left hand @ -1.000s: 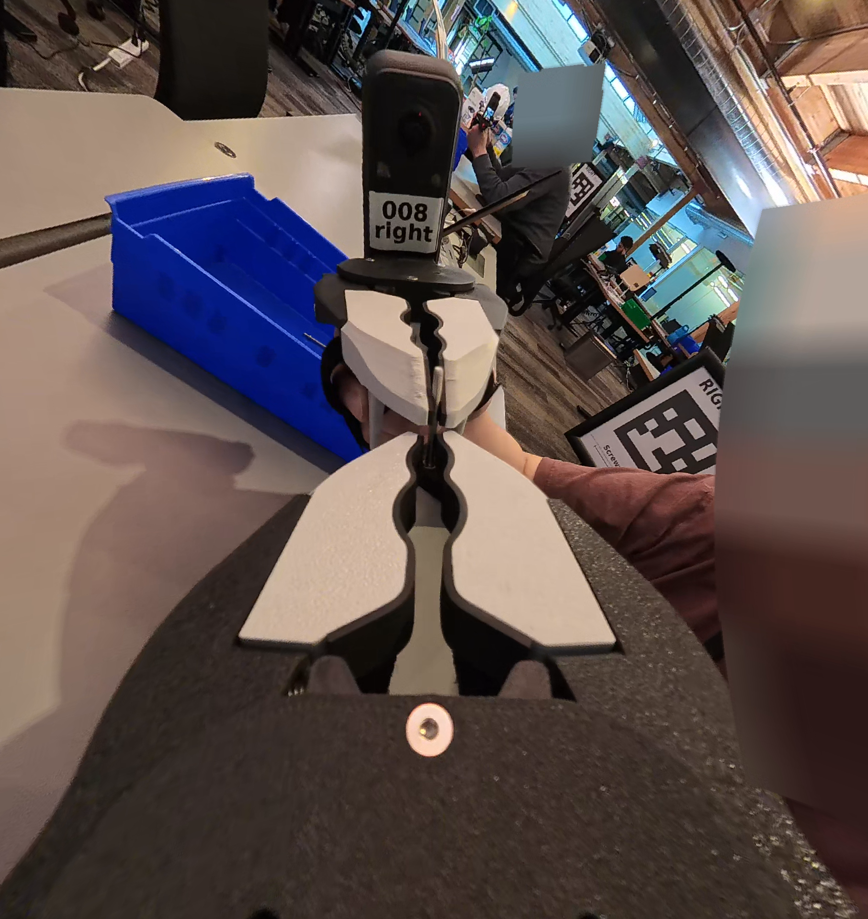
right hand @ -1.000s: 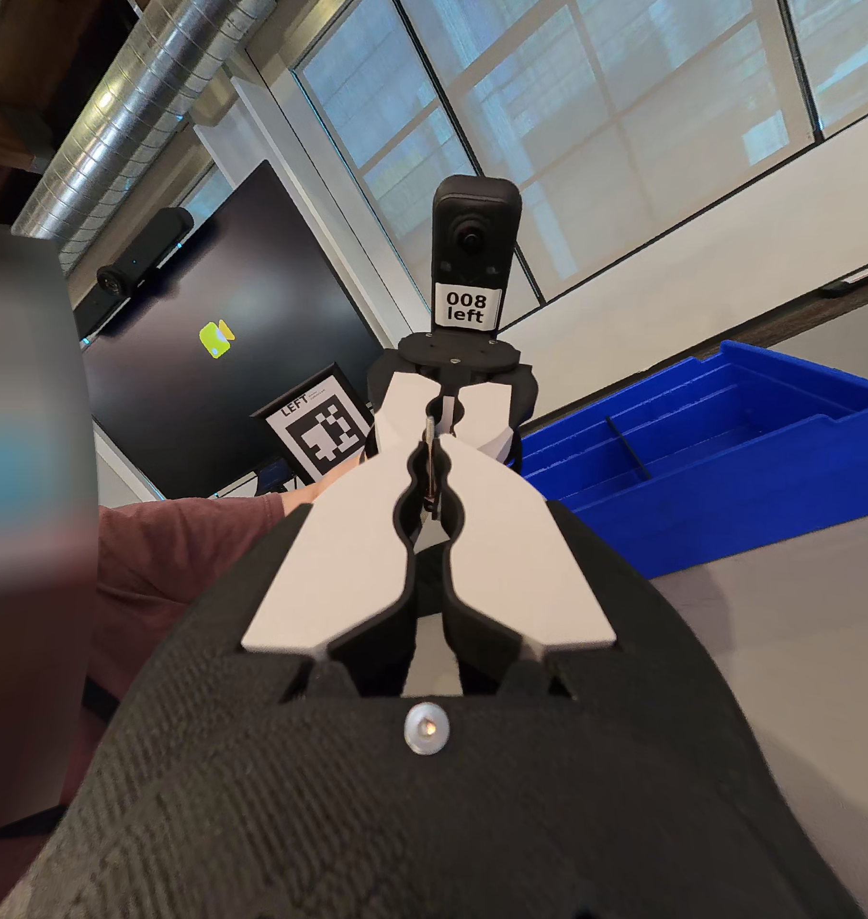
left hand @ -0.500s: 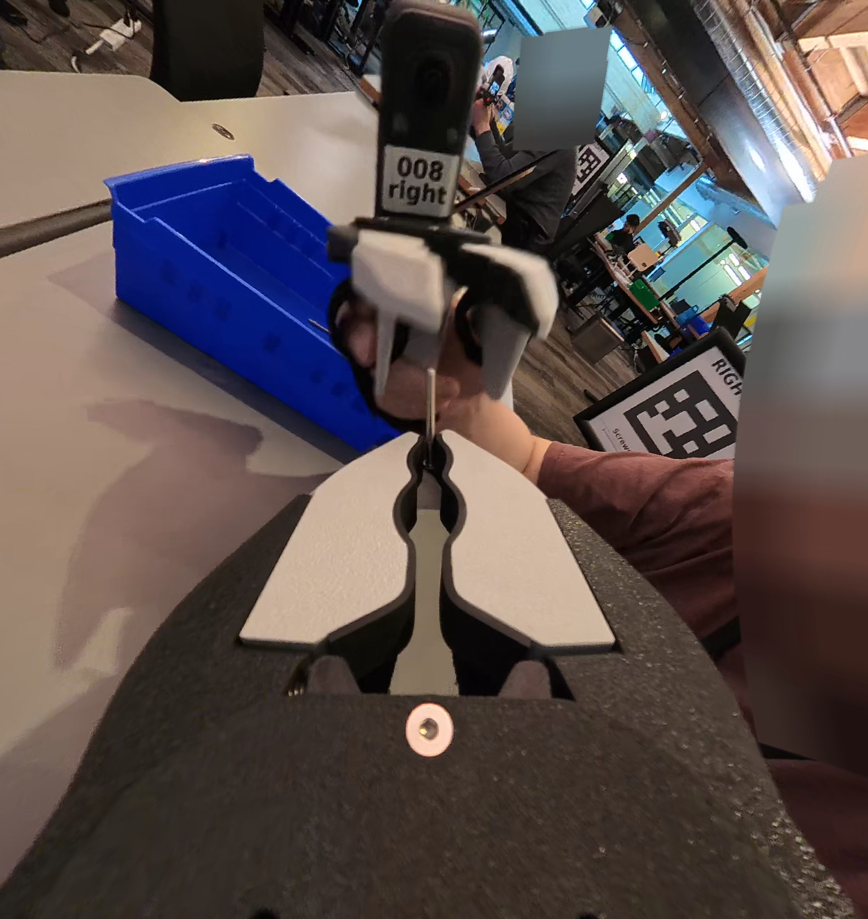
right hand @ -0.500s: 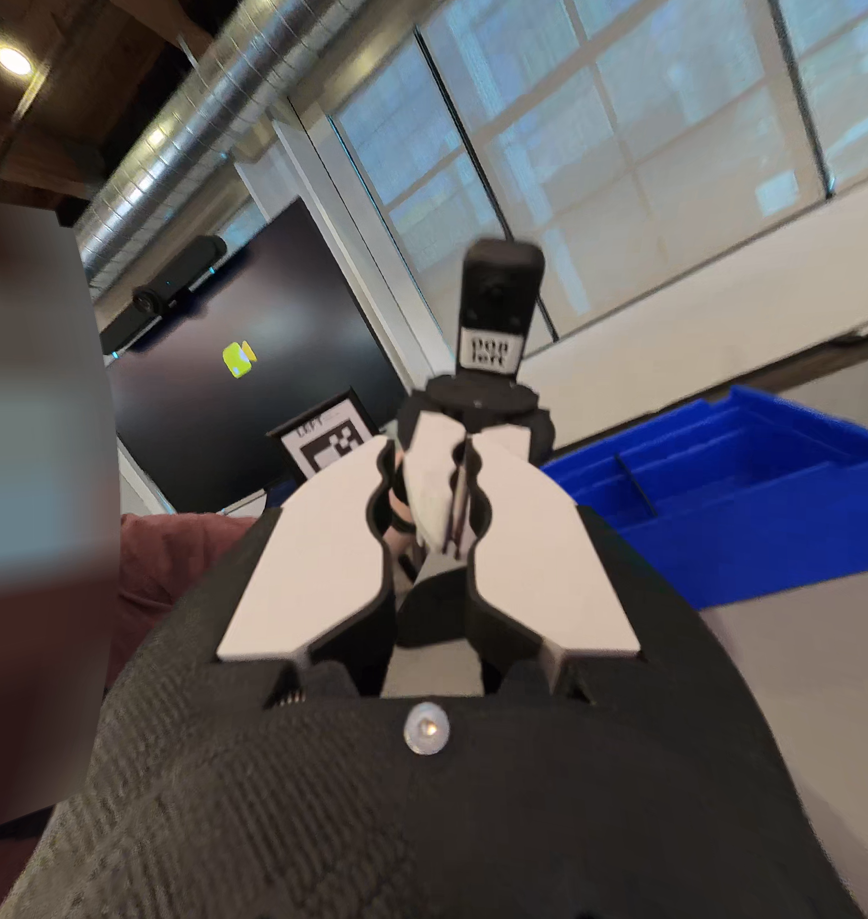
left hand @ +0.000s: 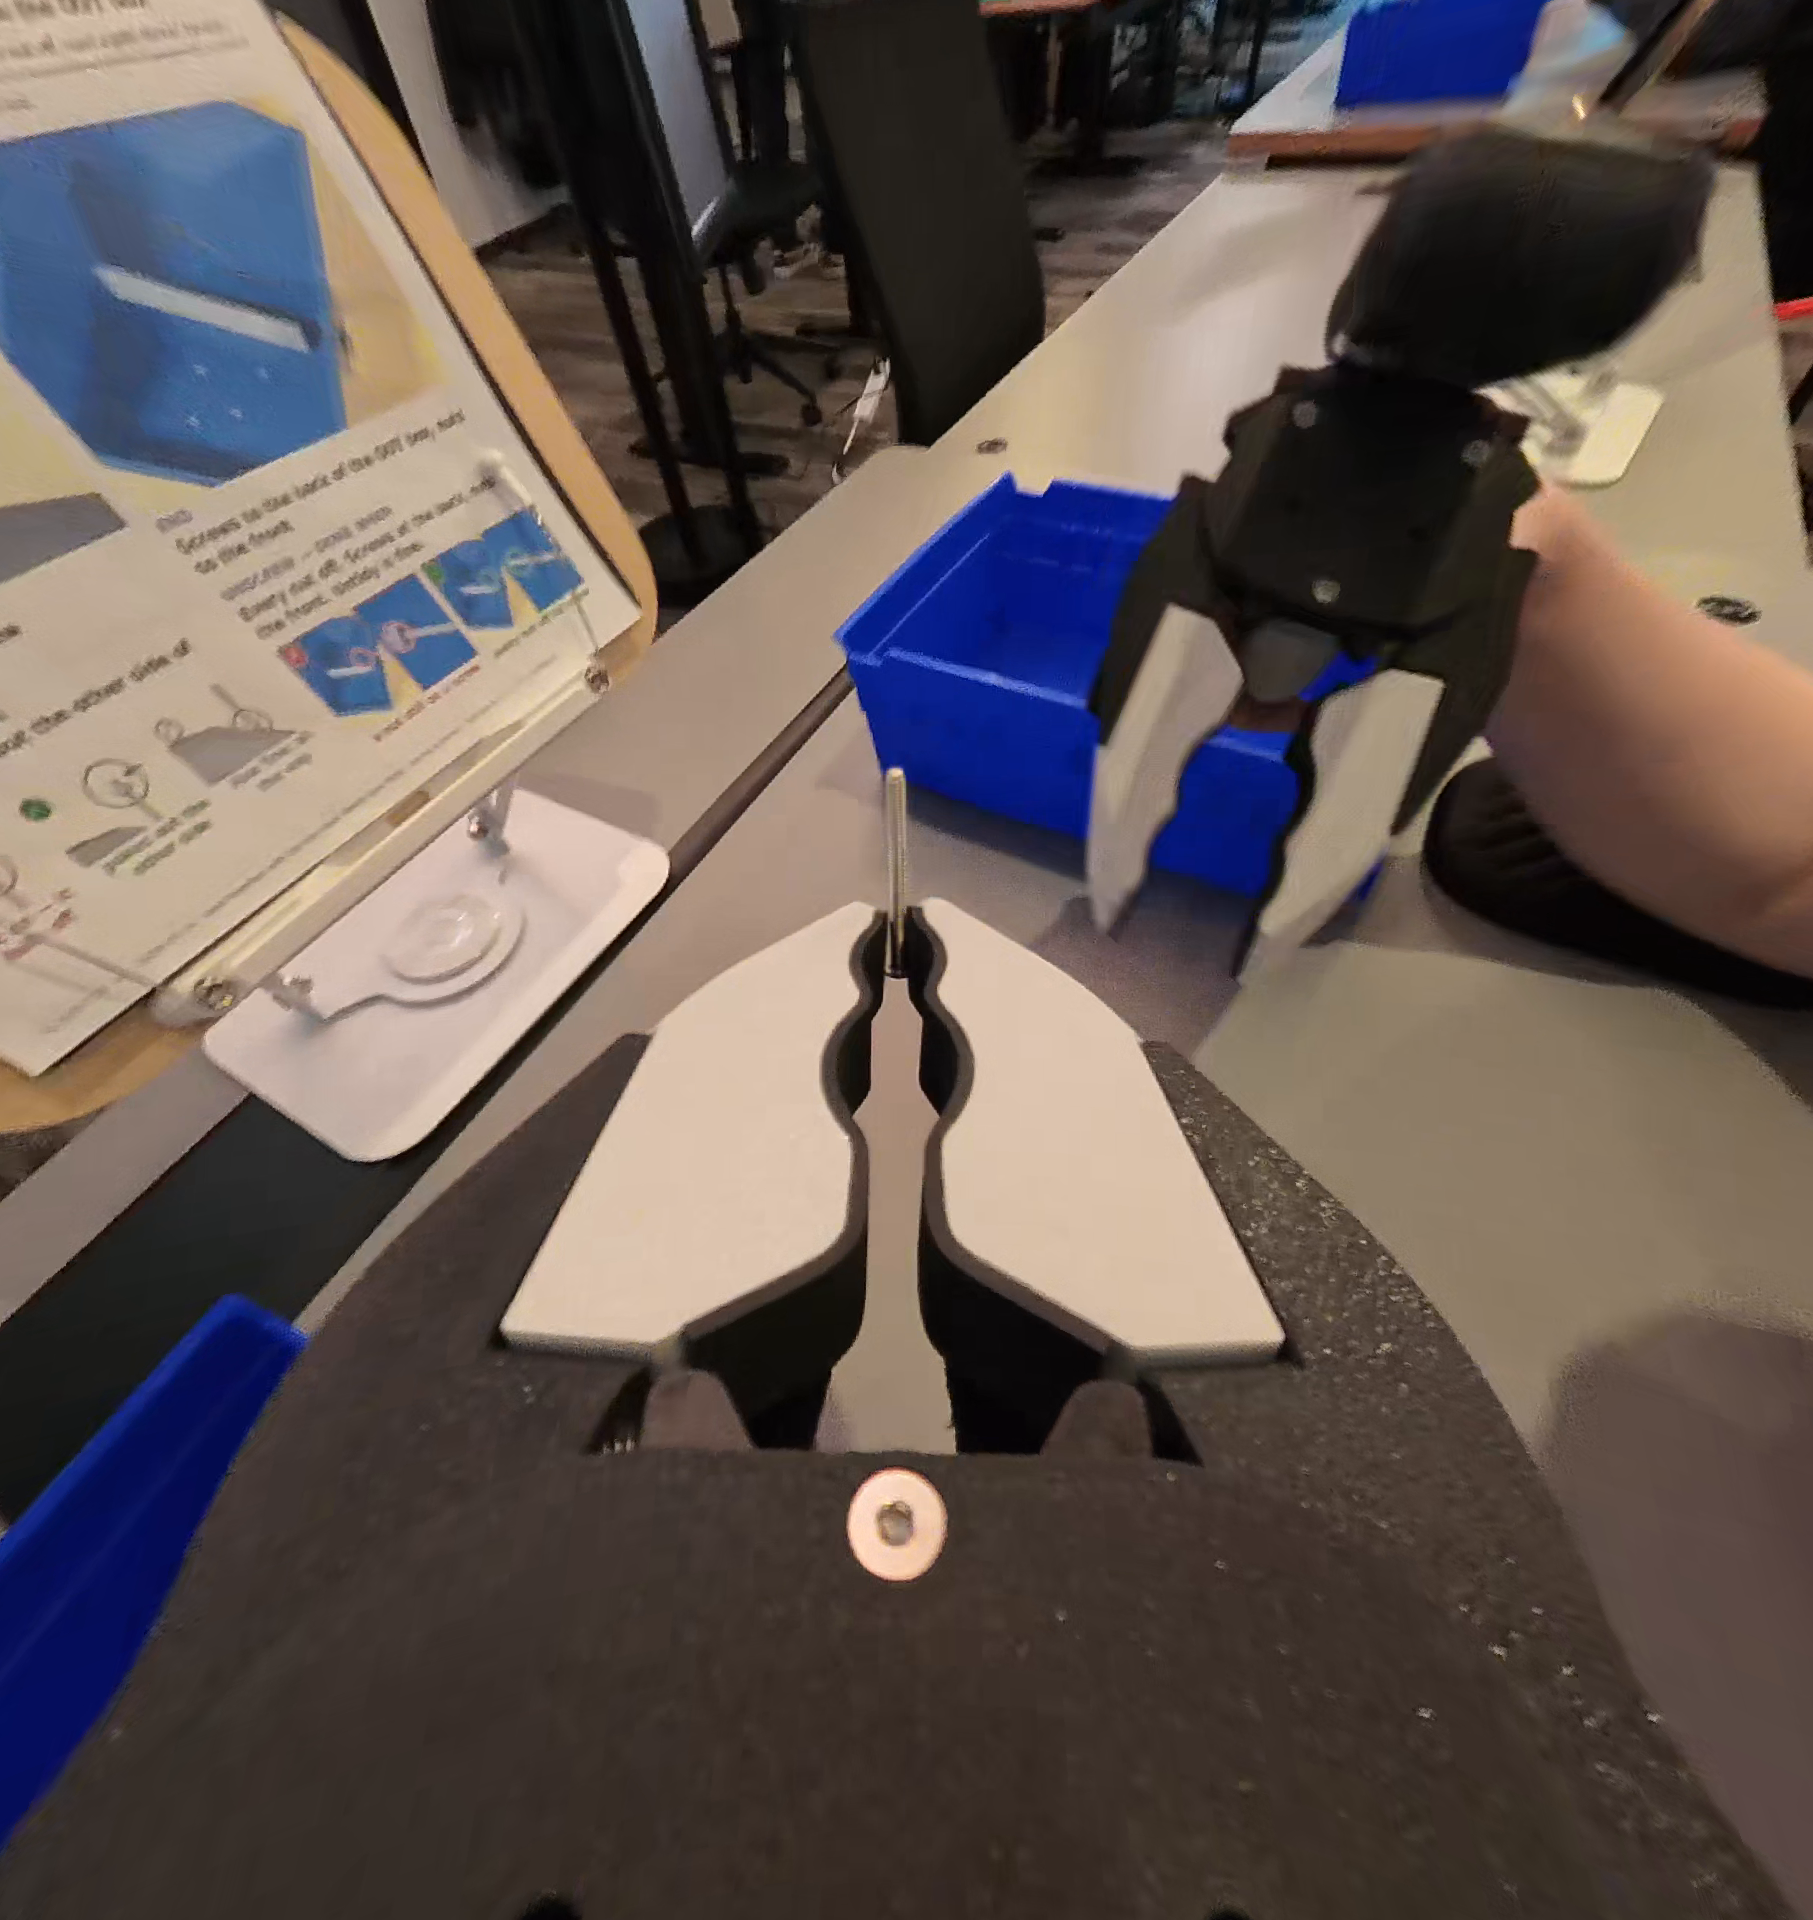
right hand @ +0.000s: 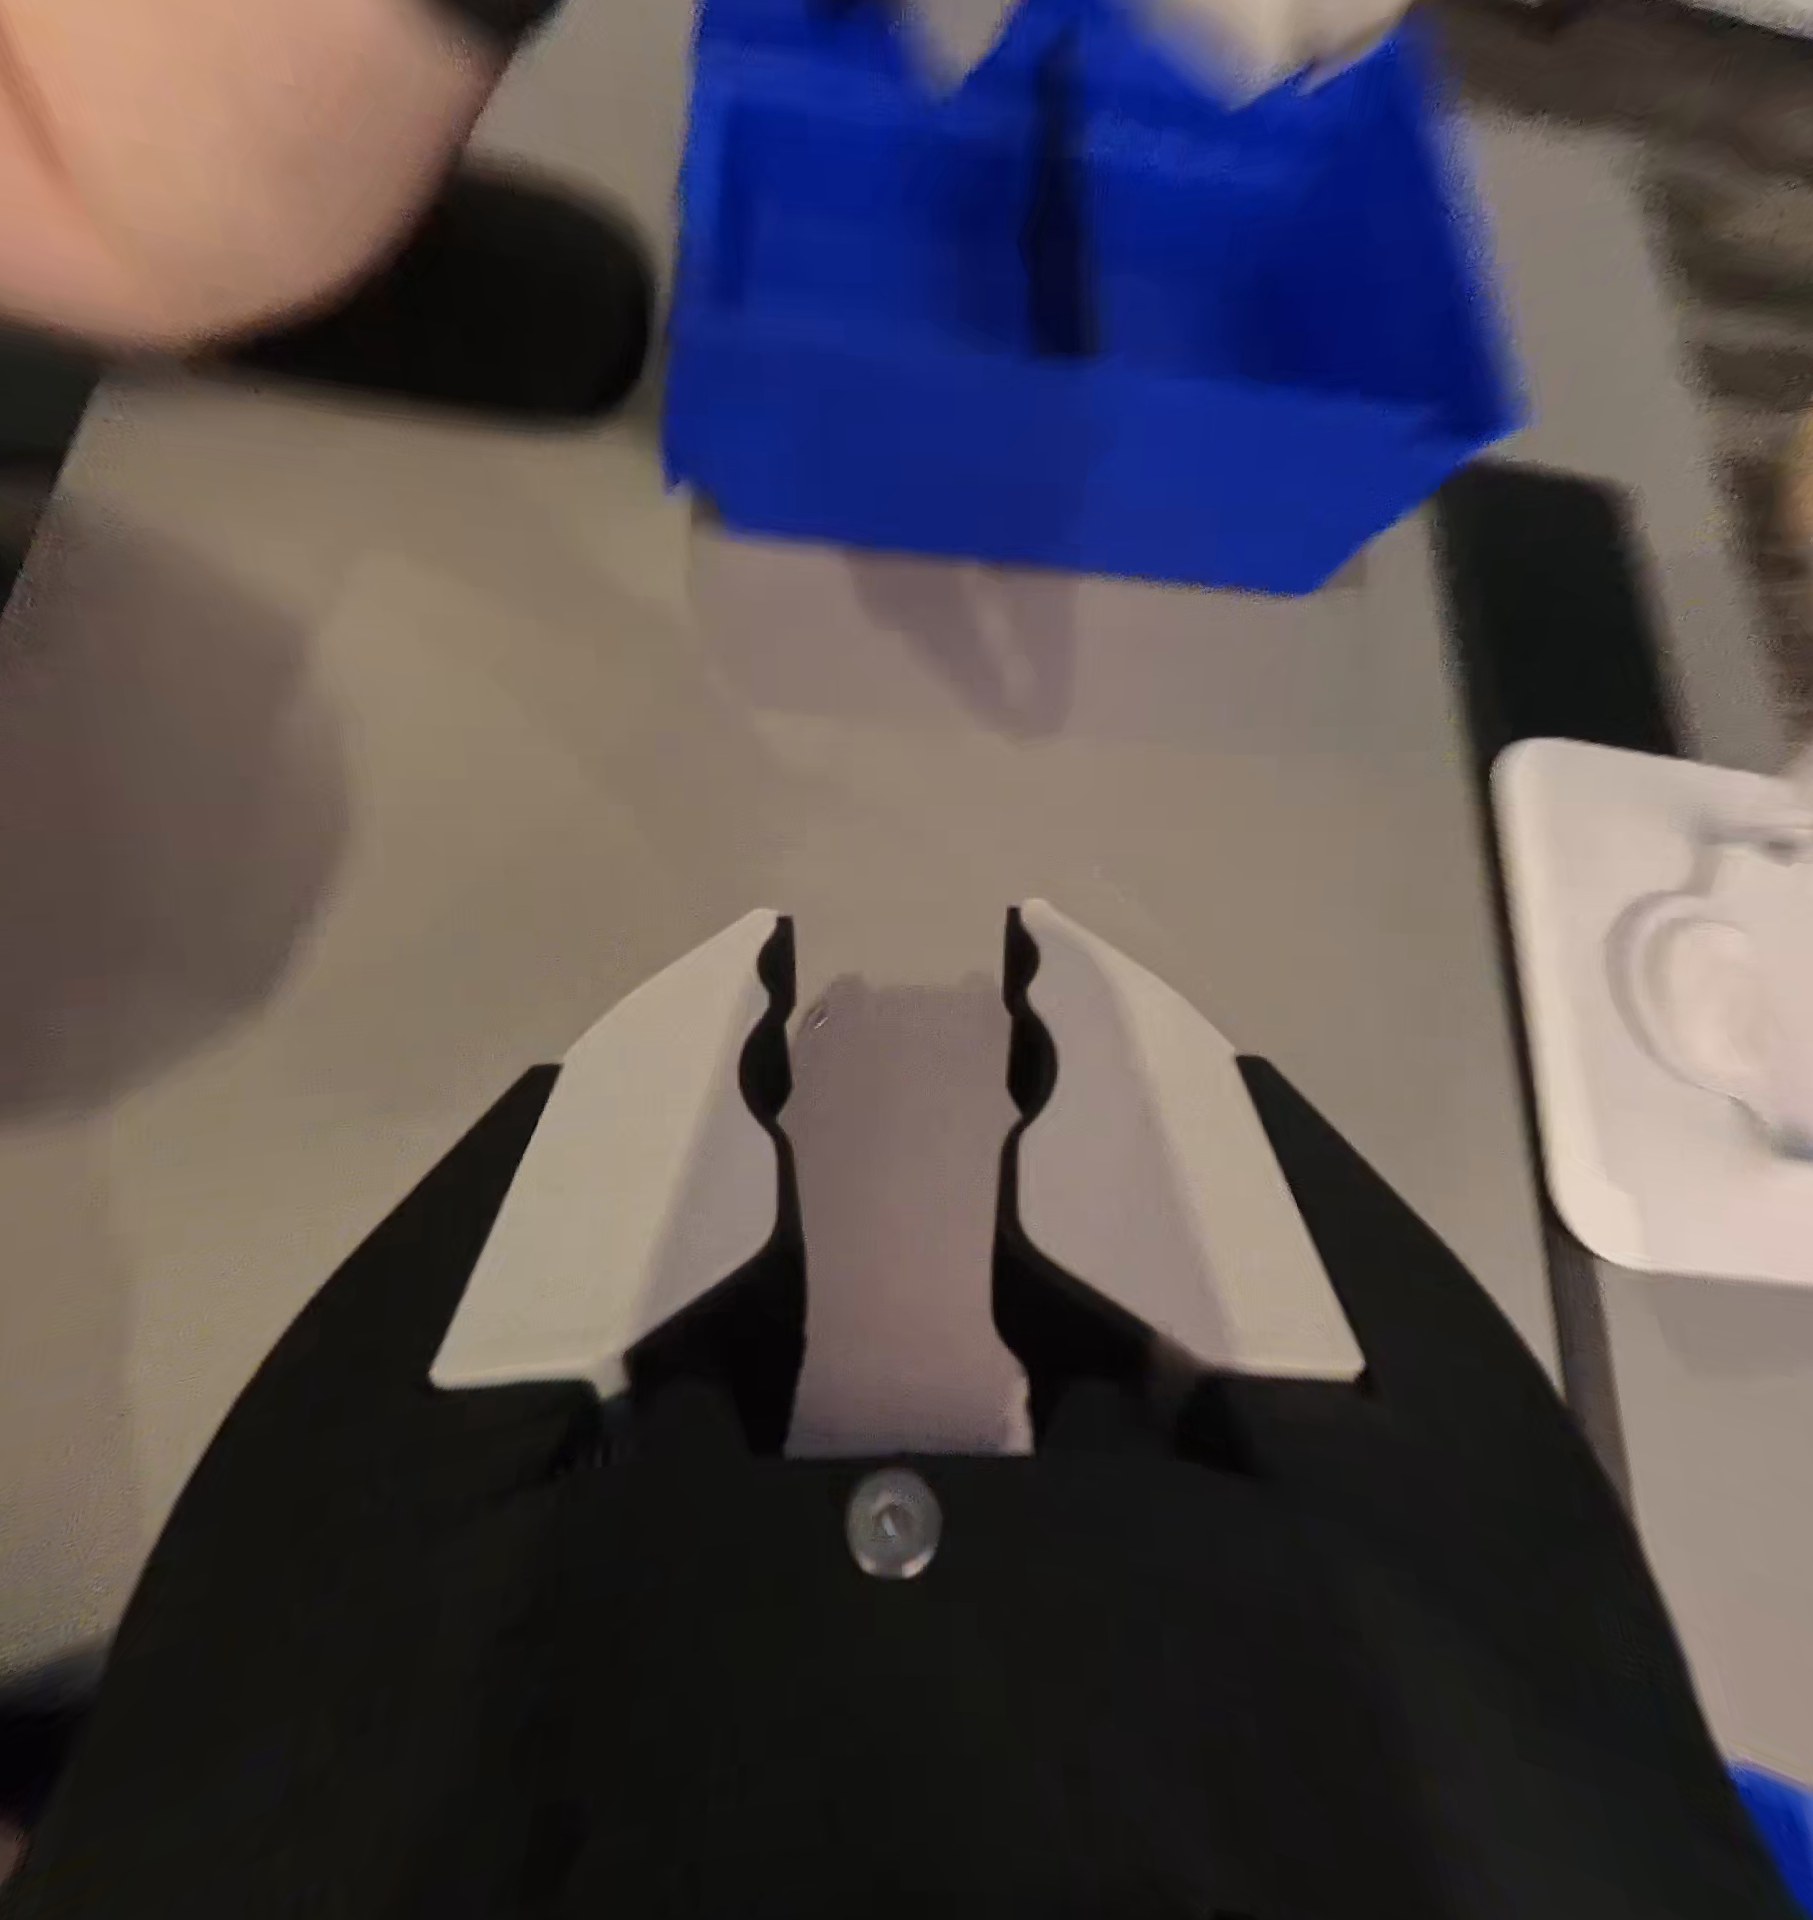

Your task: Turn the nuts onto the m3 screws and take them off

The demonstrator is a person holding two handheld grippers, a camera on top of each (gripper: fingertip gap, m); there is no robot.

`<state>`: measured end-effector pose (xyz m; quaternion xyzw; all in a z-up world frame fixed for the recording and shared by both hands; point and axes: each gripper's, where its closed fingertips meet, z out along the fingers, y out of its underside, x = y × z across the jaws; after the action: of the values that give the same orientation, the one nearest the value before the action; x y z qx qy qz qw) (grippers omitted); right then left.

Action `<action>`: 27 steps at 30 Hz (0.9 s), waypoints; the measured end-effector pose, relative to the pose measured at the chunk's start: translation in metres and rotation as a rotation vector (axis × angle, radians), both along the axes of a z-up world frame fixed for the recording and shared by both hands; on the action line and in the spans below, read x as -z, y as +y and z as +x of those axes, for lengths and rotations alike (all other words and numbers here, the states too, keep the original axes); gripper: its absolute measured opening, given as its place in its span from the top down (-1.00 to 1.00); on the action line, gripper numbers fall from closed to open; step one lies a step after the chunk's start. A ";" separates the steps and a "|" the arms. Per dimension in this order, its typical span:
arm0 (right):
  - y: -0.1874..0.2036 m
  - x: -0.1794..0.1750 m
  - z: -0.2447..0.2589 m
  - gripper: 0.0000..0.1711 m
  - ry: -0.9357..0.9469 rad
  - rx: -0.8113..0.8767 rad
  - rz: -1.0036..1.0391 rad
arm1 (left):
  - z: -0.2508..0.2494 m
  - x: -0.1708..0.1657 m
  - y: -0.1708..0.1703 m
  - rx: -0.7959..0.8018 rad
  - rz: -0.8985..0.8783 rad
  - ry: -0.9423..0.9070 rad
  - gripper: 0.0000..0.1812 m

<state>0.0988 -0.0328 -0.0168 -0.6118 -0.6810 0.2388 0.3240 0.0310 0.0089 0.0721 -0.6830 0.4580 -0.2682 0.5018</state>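
My left gripper (left hand: 897,914) is closed at the tips on a thin silver m3 screw (left hand: 895,847). The shank stands straight up out of the jaws, and I can't make out a nut on it.

My right gripper (right hand: 900,940) is spread wide with nothing between its fingers, only grey table (right hand: 528,790) showing through the gap. In the left wrist view it (left hand: 1188,920) hangs above the table to the right of the screw, apart from it, tips pointing down, in front of the blue bin (left hand: 985,665).

The right wrist view is motion-blurred. The blue bin (right hand: 1047,457) sits on the table ahead of the open fingers, with a divider running down its middle; contents too smeared to read.

A bare forearm (left hand: 1671,748) shows behind the right gripper. An instruction sheet on a white stand (left hand: 434,956) leans at the left of the table; the stand's base (right hand: 1702,1018) shows at the right edge of the right wrist view. A second blue bin edge (left hand: 81,1590) is at lower left.
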 end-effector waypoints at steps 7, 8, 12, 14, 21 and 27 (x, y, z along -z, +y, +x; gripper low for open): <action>-0.004 0.090 -0.005 0.72 -0.435 0.000 -0.025 | -0.048 -0.010 0.013 -0.137 0.024 0.013 0.96; -0.003 0.098 -0.004 0.73 -0.488 0.001 0.011 | -0.058 -0.013 0.018 -0.179 0.053 0.031 0.97; -0.009 0.116 -0.009 0.74 -0.610 -0.065 0.120 | -0.076 -0.031 0.016 -0.203 0.060 -0.046 0.96; -0.012 0.122 -0.010 0.75 -0.631 -0.095 0.128 | -0.074 -0.039 0.007 -0.154 0.036 -0.102 0.96; -0.006 0.128 -0.010 0.77 -0.629 -0.117 0.142 | -0.067 -0.059 -0.009 -0.076 0.023 -0.206 0.97; -0.010 0.138 -0.011 0.78 -0.675 -0.152 0.130 | -0.060 -0.061 -0.012 -0.044 -0.008 -0.232 0.97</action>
<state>0.0873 -0.0426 -0.1545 -0.5819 -0.8071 0.0028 0.1002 -0.0287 -0.0031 0.1329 -0.6591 0.3809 -0.3363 0.5545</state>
